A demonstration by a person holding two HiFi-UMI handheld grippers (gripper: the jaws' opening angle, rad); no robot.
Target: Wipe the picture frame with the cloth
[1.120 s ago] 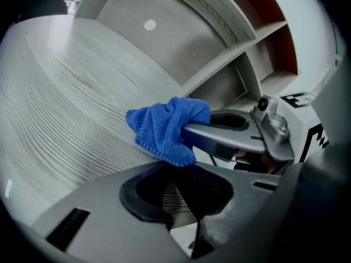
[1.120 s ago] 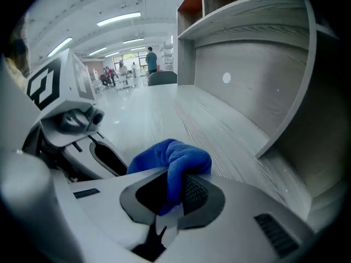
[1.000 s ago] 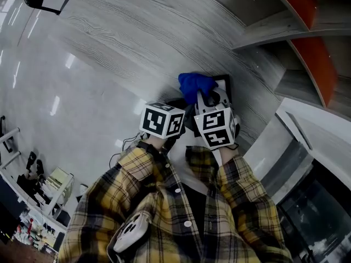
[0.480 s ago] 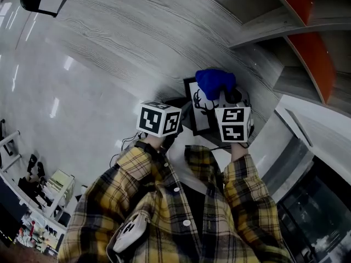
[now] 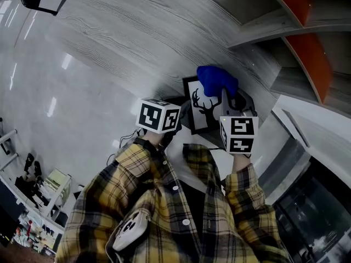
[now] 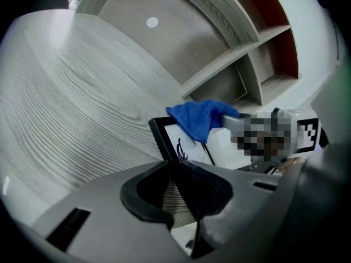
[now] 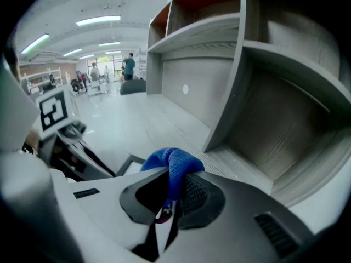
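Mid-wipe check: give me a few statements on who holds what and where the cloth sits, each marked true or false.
1. The right gripper has its fingers shut on the blue cloth. True.
2. The cloth lies loose on the grey surface, well away from the frame. False: it is held at the top of the picture frame.
3. The left gripper grips the picture frame by its edge. True.
4. The frame's border is white. False: it is black.
5. The picture shows a flower. False: it shows a black deer head with antlers.
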